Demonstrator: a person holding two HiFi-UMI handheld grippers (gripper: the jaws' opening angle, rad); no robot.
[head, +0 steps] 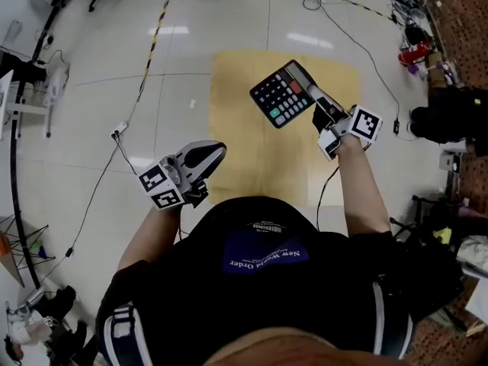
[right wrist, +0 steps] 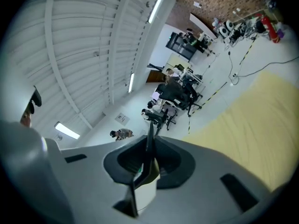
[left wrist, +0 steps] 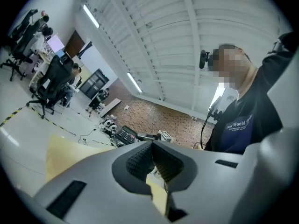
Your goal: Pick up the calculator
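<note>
Above tan mat point(head: 242, 147) on glossy white floor point(head: 91, 105): right claw point(head: 314, 94) grasping calculator point(head: 278, 96); left claw point(head: 219, 151) clenched.

"New World Order" — pale print on the person's dark shirt point(head: 267, 288)

A shiny white floor point(head: 229, 21) is seen all around. A big yellow mat point(head: 236, 128) is laid flat on it in the middle of the head view. A black and yellow striped line point(head: 156, 33) is stuck down at the upper left. A thin black wire point(head: 99, 181) is stretched across the left side, and another wire point(head: 358, 44) is trailed at the upper right. A small white scrap point(head: 193, 104) is left just beside the mat's left edge.
</note>
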